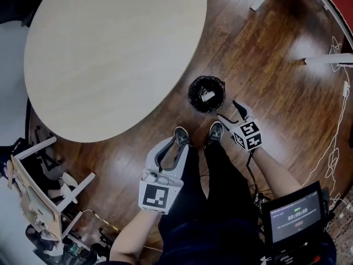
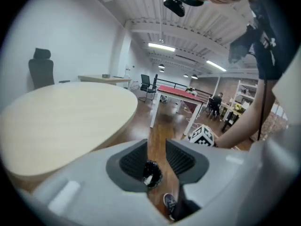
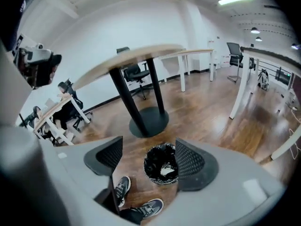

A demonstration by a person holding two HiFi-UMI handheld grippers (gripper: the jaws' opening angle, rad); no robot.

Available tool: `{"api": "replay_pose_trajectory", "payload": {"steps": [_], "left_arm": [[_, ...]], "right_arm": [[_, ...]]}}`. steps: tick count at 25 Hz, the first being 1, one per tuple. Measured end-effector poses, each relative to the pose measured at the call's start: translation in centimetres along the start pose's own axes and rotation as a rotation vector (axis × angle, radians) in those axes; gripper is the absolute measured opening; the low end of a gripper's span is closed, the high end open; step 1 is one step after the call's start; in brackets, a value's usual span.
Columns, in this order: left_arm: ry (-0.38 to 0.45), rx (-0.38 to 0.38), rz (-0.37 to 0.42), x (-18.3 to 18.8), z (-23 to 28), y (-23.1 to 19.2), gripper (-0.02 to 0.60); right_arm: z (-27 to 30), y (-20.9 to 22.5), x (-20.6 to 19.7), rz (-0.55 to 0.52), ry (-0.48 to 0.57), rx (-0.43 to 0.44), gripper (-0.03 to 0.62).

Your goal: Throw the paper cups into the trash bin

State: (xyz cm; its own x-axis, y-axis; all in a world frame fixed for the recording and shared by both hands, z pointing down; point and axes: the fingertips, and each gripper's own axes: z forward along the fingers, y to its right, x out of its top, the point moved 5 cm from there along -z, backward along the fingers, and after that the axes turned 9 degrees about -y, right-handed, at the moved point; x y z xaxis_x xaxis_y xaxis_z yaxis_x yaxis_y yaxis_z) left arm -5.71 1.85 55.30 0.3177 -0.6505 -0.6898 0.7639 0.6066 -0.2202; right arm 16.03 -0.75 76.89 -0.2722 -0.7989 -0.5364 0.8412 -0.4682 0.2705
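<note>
white scrap (image 1: 208, 96) in trash bin (image 1: 191, 95) too small to identify, table (image 1: 110, 54) cropped at top

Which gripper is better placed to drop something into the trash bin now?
Right, as a judgement. In the head view the right gripper sits just beside the trash bin, jaws wide apart and empty; the left gripper, also empty, hangs farther back.

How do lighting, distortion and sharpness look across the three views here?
Head view: dim overall, with strong barrel bend curving the wooden floor and a soft sheen near the trash bin. Left gripper view: black vignette corners, ceiling strip lights blown out. Right gripper view: fisheye bows the round table; the trash bin is fairly sharp, the edges dark.
</note>
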Motion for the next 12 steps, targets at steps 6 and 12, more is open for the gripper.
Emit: {"api": "replay_pose_trajectory", "payload": {"steps": [6,12], "left_arm": [[0.098,0.078,0.017,5.7,-3.9,0.8,0.121],[0.217,0.174,0.114,8.0,-8.2,0.6,0.121]], "right_arm": [[-11.1,-0.9,7.7,0.019,0.19,-0.019,0.283],[-19.0,-3.8,13.4,0.027,0.377,-0.038,0.256]]}}
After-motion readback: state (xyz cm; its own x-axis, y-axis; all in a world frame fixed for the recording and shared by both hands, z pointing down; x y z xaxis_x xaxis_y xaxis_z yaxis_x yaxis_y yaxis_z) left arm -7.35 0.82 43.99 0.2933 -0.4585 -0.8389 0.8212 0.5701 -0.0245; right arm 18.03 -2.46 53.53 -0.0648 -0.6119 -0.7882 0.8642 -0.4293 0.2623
